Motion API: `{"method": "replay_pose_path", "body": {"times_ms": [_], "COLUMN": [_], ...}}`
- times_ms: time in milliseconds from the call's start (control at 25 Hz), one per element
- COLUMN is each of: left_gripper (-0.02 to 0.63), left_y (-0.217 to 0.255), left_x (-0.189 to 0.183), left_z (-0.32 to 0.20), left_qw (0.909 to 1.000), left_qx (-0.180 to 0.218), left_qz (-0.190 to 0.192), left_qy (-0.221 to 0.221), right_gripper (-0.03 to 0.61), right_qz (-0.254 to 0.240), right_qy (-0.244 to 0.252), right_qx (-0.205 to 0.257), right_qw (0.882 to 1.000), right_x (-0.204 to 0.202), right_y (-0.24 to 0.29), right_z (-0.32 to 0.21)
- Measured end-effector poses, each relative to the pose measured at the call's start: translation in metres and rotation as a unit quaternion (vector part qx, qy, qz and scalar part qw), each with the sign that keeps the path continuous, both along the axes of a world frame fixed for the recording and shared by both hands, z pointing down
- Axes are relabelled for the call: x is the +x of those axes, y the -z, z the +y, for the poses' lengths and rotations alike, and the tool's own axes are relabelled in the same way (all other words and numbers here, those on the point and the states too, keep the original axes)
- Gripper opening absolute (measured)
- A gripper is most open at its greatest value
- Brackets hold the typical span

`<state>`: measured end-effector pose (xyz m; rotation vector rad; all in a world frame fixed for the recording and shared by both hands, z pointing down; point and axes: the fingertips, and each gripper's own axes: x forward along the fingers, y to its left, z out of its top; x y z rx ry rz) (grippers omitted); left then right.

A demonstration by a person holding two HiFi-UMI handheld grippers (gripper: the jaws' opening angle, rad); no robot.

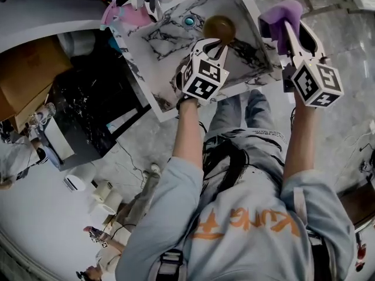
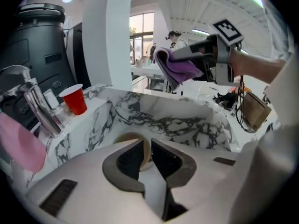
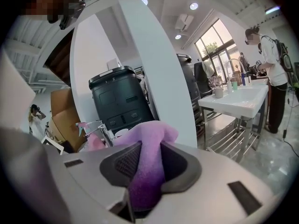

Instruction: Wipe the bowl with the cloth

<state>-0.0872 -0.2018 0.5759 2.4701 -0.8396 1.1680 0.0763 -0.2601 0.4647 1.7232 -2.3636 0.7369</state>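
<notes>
**Bowl pinned in the basin, cloth held clear at the right edge**

The marble surface [image 1: 136,69] carries a deep sunken basin [image 1: 167,48] whose veined walls [image 2: 180,118] rise on all sides. Most of the basin floor is bare marble, with the widest clear stretch to the left of the bowl and toward the near wall. Behind the surface's left end stands a tall black machine [image 2: 39,45].

The left claw [image 1: 215,47] reaches down into the basin from the near side. Its jaws are drawn narrow on the rim of the bowl [image 1: 220,27], and a sliver of pale rim [image 2: 146,153] shows pinched between them. The brown bowl sits toward the basin's far right part, close to the right wall and with little room on that side.

The right claw [image 1: 294,23] is held up by the surface's right edge, outside the basin and well apart from the bowl. Its jaws are clamped on the purple cloth [image 1: 278,15], which bulges up between them [image 3: 147,171] and hangs folded over the tips [image 2: 182,66].

On the ledge at the basin's left stands a chrome faucet [image 2: 37,108], with a pink item [image 2: 21,146] just beside it and a red cup [image 2: 74,98] nearer the back edge. A small round drain [image 1: 188,21] lies in the basin floor just left of the bowl, not touching it.
</notes>
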Motion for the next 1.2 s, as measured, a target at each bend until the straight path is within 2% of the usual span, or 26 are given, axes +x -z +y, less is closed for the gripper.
{"method": "replay_pose_path", "body": {"times_ms": [160,240,560,840,1040,1120,1200], "left_gripper": [0.092,0.094,0.094,0.063,0.035,0.032,0.032], "left_y": [-0.03,-0.044,-0.097,-0.113,-0.101,-0.086,-0.063], "left_x": [0.01,0.011,0.003,0.004,0.005,0.006,0.005], "left_z": [0.005,0.006,0.005,0.001,-0.006,-0.009,-0.017], "left_qw": [0.9978,0.9958,0.9872,0.982,0.9822,0.9868,0.9933], "left_qx": [-0.015,-0.022,-0.05,-0.033,-0.017,-0.015,-0.011], "left_qz": [-0.035,-0.054,-0.123,-0.159,-0.163,-0.142,-0.106], "left_qy": [-0.055,-0.07,-0.088,-0.097,-0.092,-0.076,-0.043], "right_gripper": [0.124,0.124,0.124,0.124,0.124,0.124,0.124], "right_qz": [0.005,0.008,0.017,0.024,0.027,0.026,0.022], "right_qy": [-0.011,-0.013,-0.022,-0.022,-0.006,0.003,0.02], "right_qx": [-0.007,-0.009,-0.023,-0.03,-0.029,-0.026,-0.017], "right_qw": [1.0,1.0,0.999,0.999,0.999,0.999,0.999], "right_x": [0.004,0.004,0.008,0.012,0.005,0.0,-0.007], "right_y": [-0.006,-0.007,-0.016,-0.021,-0.019,-0.015,-0.009], "right_z": [0.002,0.004,0.014,0.017,0.016,0.017,0.013]}}
